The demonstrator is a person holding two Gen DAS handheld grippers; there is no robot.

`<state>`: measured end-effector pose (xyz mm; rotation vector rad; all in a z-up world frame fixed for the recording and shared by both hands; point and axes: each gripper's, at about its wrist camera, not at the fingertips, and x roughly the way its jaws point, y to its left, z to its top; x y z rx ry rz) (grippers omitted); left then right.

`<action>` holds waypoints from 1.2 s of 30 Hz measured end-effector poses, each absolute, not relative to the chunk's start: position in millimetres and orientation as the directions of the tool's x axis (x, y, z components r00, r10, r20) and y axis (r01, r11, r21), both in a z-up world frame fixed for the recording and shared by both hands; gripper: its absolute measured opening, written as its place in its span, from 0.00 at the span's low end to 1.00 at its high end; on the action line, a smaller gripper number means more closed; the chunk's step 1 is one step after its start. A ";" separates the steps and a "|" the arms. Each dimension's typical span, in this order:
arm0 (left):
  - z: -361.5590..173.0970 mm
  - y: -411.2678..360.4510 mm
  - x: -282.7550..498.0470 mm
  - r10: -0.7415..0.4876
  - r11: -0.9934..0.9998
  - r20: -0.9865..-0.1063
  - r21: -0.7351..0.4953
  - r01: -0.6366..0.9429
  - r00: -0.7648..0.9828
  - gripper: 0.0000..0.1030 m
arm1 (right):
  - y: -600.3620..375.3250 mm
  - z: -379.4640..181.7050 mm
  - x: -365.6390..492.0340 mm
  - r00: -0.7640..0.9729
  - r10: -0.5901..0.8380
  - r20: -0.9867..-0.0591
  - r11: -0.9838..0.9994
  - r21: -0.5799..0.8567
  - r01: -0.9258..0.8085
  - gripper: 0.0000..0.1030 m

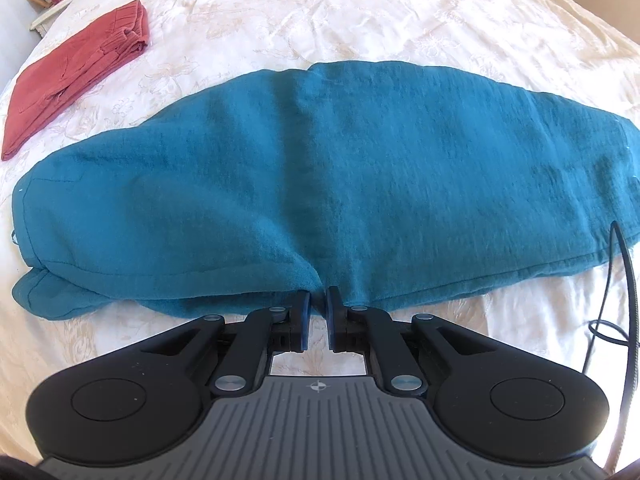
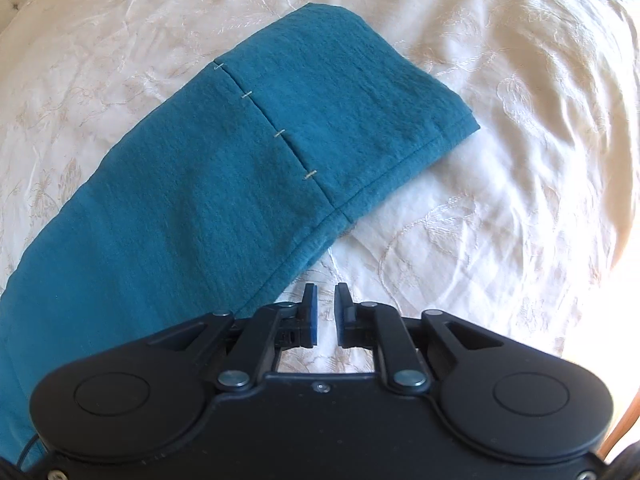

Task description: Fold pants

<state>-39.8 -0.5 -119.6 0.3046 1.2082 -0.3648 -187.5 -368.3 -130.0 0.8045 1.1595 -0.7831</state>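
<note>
The teal pants [image 1: 320,184] lie flat on the cream embroidered bedspread [image 1: 360,12], already doubled leg on leg into 1 long band. In the left wrist view the band's long axis runs left to right, square across the line of the fingers, and its near long edge faces the person.

The left gripper [image 1: 318,304] sits at the middle of that near edge. Its fingertips [image 1: 305,300] touch the fabric, and the jaws stand a narrow gap apart. Cloth bunches into a pucker directly ahead of the gap; whether any is pinched between the pads cannot be told.

The right gripper [image 2: 326,294] hangs over bare bedspread [image 2: 500,160] just beside the near edge of the pants [image 2: 200,184], jaws slightly apart and holding nothing. From it the band runs diagonally, up and to the right, ending in the stitched hem end [image 2: 360,100] ahead.

Judgement: the next fold is crosswise, 1 end carried along the long axis onto the other. The right gripper is the nearer to the hem end; the left is placed at the probable fold line.

A folded red garment [image 1: 76,76] lies toward the far left of the bed, well apart from the pants. A black cable [image 1: 624,280] hangs at the right of the left wrist view.
</note>
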 end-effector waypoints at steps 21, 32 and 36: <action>-80.3 92.4 -57.7 0.103 0.973 -0.904 0.179 0.148 0.414 0.16 | -238.0 -62.4 -108.9 0.461 0.056 -0.886 0.967 0.164 0.197 0.50; -70.2 193.0 -17.5 0.153 0.980 -0.887 0.192 0.046 0.435 0.21 | -63.9 -47.4 -48.3 0.451 0.302 -0.840 0.949 0.218 -0.229 0.52; -80.2 234.3 5.7 0.101 0.986 -0.909 0.146 0.083 0.405 0.21 | 11.6 -49.5 -23.7 0.492 0.293 -0.820 0.938 0.146 -0.316 0.72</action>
